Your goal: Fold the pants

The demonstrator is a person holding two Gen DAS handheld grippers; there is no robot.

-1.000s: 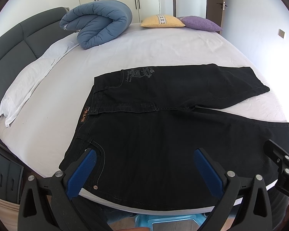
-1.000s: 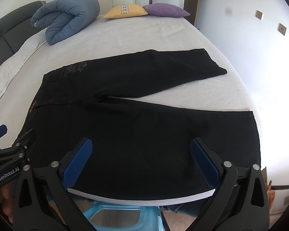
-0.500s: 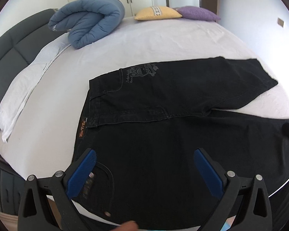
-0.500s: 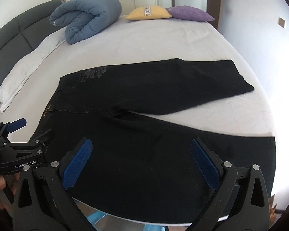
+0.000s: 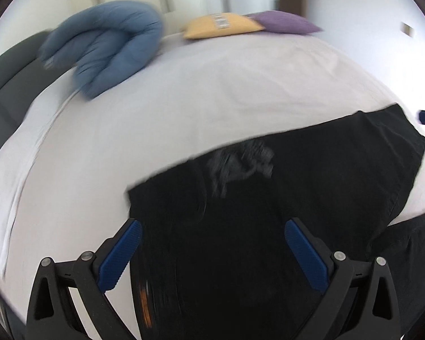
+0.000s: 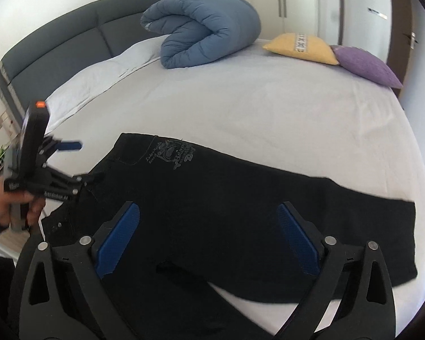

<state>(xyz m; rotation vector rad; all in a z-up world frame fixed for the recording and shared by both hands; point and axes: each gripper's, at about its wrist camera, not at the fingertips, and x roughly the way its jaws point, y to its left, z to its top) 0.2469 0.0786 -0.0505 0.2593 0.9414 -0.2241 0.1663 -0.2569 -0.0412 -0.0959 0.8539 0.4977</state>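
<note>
One bed [image 6: 269, 119] fills both views, with a white sheet and a dark grey headboard [image 6: 56, 56] at the far left; the right wrist view shows the headboard clearly, while in the left wrist view it is only a dark band at the left edge. On the sheet lies one pair of black pants [image 6: 226, 204], spread flat near the front edge of the bed, with the waist to the left and two legs going to the right. The grey print [image 6: 171, 153] near the waist can be seen sharp in the right wrist view, but in the left wrist view [image 5: 240, 161] it is smeared, because that whole picture is blurred. The nearer leg is cut off by the lower edge in both views. At the far side there is one rolled blue duvet [image 6: 206, 31], and there are two cushions, one yellow [image 6: 300, 46] and one purple [image 6: 365, 66], which touch each other. Only the right wrist view shows the left gripper [image 6: 70, 164] from outside, over the waist corner, held by a hand [image 6: 5, 204] which is partly cut off. Its jaws stand apart with nothing pinched between them. The right gripper [image 6: 209, 235] hovers over the pants; its jaws are closing, still wide, and the pads [image 6: 119, 240] do not press on any cloth.
</note>
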